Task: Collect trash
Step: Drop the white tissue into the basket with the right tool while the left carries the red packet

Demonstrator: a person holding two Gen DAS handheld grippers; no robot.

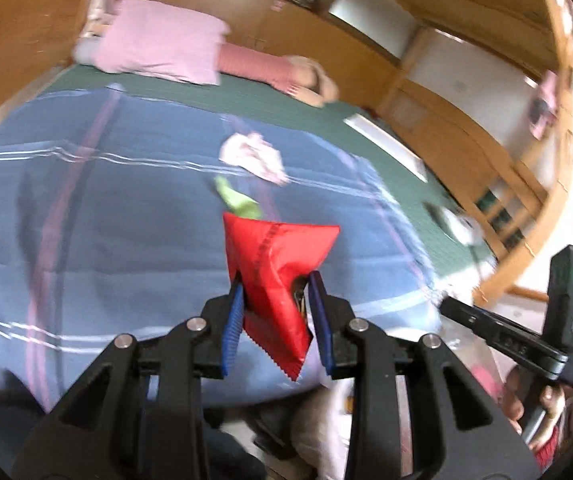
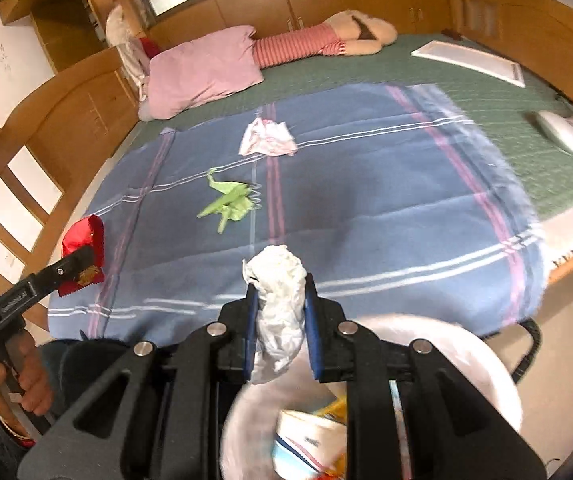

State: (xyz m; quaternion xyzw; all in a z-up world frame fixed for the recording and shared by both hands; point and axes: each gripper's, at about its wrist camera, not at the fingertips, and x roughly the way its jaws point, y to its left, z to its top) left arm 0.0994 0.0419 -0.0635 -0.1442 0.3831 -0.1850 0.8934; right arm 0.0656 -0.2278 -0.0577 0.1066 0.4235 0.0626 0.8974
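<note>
My left gripper (image 1: 276, 284) is shut on a red foil wrapper (image 1: 276, 276), held above the blue striped blanket (image 1: 106, 220); the same wrapper (image 2: 82, 236) shows at the left of the right wrist view. My right gripper (image 2: 280, 284) is shut on a crumpled white tissue (image 2: 280, 300), lifted over a white bin (image 2: 466, 360) that holds several wrappers. On the blanket (image 2: 386, 200) lie a green crumpled paper (image 2: 228, 200) and a white-and-pink crumpled wrapper (image 2: 268, 138). They appear in the left wrist view as the green paper (image 1: 238, 200) and the white-pink wrapper (image 1: 252, 156).
A pink pillow (image 2: 202, 68) and a striped plush toy (image 2: 326, 40) lie at the head of the green bed sheet (image 2: 486, 88). A white flat board (image 2: 470, 60) and a white device (image 2: 570, 132) sit at the right. Wooden bed rails (image 2: 66, 120) and cabinets surround the bed.
</note>
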